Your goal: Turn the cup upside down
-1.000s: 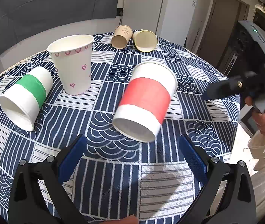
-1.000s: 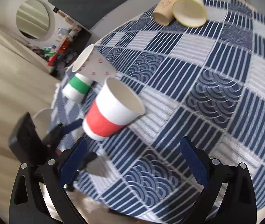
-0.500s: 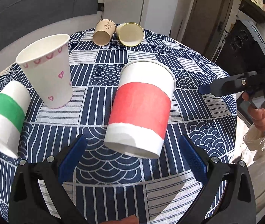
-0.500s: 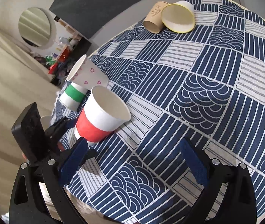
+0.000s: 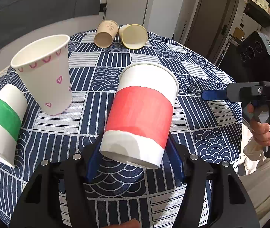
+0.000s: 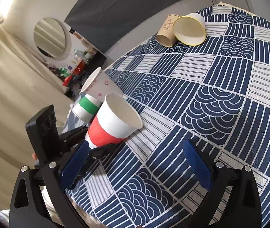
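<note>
- Right now the left gripper (image 5: 135, 163) is clamped on the red-banded cup (image 5: 140, 114), blue pads pressing both sides of its white base end, lower centre of the left wrist view.
- Red-banded cup is tilted, base toward the camera, rim pointing up and away; from the right wrist view (image 6: 114, 125) its open mouth faces upper right, left of centre in frame.
- Cannot tell whether the cup touches the tablecloth (image 5: 116, 72) or is lifted just off it.
- Right gripper (image 6: 135, 169) has its jaws spread wide with nothing between them, only blue patterned cloth showing in the gap, bottom of the right wrist frame.
- Same right gripper shows at the right edge of the left wrist view (image 5: 216, 95), held by a hand (image 5: 262, 131), well apart from the red cup.
- Heart-print cup (image 5: 45, 79) stands upright, mouth up, upper left of the left wrist frame, near the red cup but apart.
- Green-banded cup (image 5: 2, 119) lies on its side at the left edge, just beside the heart cup.
- Brown cup (image 5: 105, 34) and yellow-rimmed cup (image 5: 134, 37) lie on their sides, touching, top centre, mouths toward the camera.
- Round mirror (image 6: 49, 38) on the wall, upper left of the right wrist frame.
- Door (image 5: 216, 17) and white cabinet (image 5: 144, 3) along the top of the left wrist frame.
</note>
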Tool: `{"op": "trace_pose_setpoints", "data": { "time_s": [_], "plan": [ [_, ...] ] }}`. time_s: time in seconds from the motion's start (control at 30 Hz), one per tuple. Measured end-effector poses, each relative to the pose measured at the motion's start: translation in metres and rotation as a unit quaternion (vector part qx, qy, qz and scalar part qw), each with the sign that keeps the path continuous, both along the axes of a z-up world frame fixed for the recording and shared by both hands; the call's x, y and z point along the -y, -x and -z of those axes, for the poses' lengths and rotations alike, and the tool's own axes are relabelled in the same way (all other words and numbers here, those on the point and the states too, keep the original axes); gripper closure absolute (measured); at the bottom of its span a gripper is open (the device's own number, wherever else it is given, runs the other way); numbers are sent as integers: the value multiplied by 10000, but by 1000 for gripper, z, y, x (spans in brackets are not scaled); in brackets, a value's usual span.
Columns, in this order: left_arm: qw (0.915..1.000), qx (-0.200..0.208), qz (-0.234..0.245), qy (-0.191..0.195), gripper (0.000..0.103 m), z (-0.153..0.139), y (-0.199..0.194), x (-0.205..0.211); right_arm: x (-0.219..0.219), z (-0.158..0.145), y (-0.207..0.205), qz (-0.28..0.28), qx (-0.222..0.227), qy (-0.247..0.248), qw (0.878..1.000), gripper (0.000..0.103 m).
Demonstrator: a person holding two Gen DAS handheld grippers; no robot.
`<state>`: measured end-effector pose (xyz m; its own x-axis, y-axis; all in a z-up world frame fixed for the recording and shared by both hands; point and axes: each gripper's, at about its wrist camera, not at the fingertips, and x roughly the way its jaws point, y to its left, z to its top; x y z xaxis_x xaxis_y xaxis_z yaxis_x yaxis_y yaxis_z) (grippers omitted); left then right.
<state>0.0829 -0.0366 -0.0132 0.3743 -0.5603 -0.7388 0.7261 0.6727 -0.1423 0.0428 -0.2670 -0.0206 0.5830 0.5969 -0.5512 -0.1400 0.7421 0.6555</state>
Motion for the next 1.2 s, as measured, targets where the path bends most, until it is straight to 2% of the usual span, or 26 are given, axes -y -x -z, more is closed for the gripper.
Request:
{"op": "trace_pose_setpoints", "data": {
  "time_s": [0.1,0.27,0.47,0.8,0.9,0.97,1.0,1.13,1.2],
  "plan": [
    [10000,24,11,-30,41,-3,5,-1,0,1,2,-30,-44,-17,10000,8],
    [9998,145,-95,-91,41,-10,14,-3,-3,1,8,20,29,268,9996,8],
    [9987,435,-257,-30,43,-30,23,-11,-3,-3,22,80,193,479,9986,8],
    [9959,738,-513,-127,43,-59,23,-10,-4,2,38,19,172,627,9979,8],
    [9960,613,-490,-417,43,-65,20,-5,-5,5,38,4,121,702,9975,8],
    [9981,145,-391,-451,43,-69,10,-2,-7,6,38,14,116,806,9967,8],
    [9976,40,-432,-531,43,-72,6,-1,-7,6,38,25,128,857,9962,8],
    [9914,63,-491,-1211,43,-78,-4,13,-10,5,37,-22,179,940,9954,8],
    [9855,-48,-426,-1644,43,-76,-11,23,-11,4,36,-52,200,965,9951,8]
  ]
}}
